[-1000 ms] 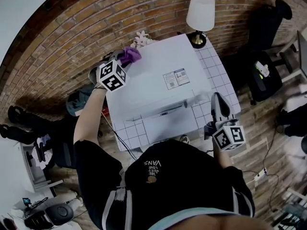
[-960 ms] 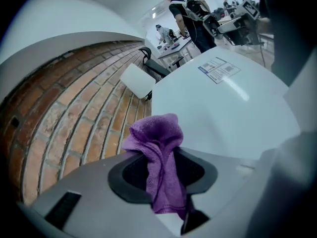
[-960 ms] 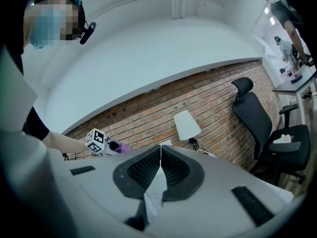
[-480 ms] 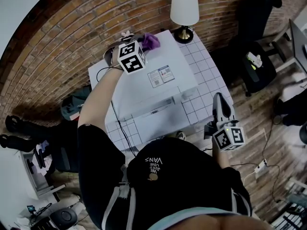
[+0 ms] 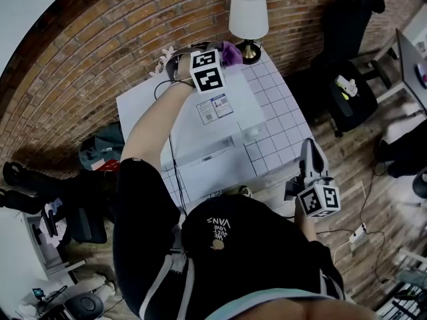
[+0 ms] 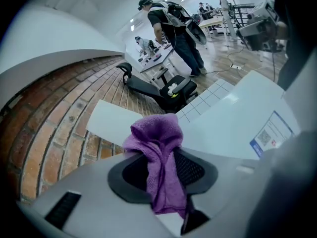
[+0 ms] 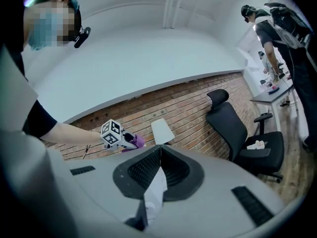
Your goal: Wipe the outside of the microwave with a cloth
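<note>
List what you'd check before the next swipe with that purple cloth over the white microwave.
1. Purple cloth gripped by the left tongs: ok, pinched between the jaws.
2. Cloth pressing on the microwave: cannot tell; it is at the top's far corner.
3. Room near the lamp: not ok, its base stands close beside the cloth.
4. Right tongs out of the way: ok, shut, empty, held off to the side.

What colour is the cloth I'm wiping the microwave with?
Purple. The cloth shows best in the left gripper view.
</note>
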A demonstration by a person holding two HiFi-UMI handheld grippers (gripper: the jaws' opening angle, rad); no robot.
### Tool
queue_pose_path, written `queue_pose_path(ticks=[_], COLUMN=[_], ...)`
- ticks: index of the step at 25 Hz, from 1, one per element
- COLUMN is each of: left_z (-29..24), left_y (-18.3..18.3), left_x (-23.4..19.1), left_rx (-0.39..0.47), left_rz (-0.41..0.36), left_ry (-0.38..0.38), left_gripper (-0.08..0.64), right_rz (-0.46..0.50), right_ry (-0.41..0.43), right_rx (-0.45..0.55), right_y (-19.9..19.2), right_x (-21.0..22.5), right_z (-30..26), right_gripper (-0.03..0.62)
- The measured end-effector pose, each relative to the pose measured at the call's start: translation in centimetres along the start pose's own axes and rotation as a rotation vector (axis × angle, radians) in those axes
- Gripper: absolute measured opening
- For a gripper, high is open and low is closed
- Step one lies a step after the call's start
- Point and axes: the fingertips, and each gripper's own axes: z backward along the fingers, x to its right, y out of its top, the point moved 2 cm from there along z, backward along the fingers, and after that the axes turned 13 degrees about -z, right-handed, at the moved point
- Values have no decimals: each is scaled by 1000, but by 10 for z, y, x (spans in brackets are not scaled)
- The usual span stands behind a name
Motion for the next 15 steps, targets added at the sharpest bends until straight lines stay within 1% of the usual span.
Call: queue_pose_path(ticks=[4, 6, 8, 10, 12, 15], left_z=[9, 23, 42, 65, 89, 128], left_y=[-4, -12, -23, -42, -69, -116], left_x=[0, 1, 7, 20, 40, 75], left_rx=[1, 4, 3, -17, -56, -116], left_rz=[17, 30, 23, 3, -4, 46], left_ry=[14, 32, 51, 66, 68, 67], left_gripper=[140, 140, 140, 140, 140, 140], right_rz=[2, 2, 1, 2, 2, 6], right_ry=[17, 40, 67, 106, 154, 232], right_rx=[-6, -14, -36, -63, -91, -129], right_y=[1, -1, -7, -15, -25, -41], right_x=[-4, -10, -21, -33, -48, -71], right_z=[-1, -7, -14, -24, -35, -51], right_gripper=[3, 3, 3, 3, 3, 3])
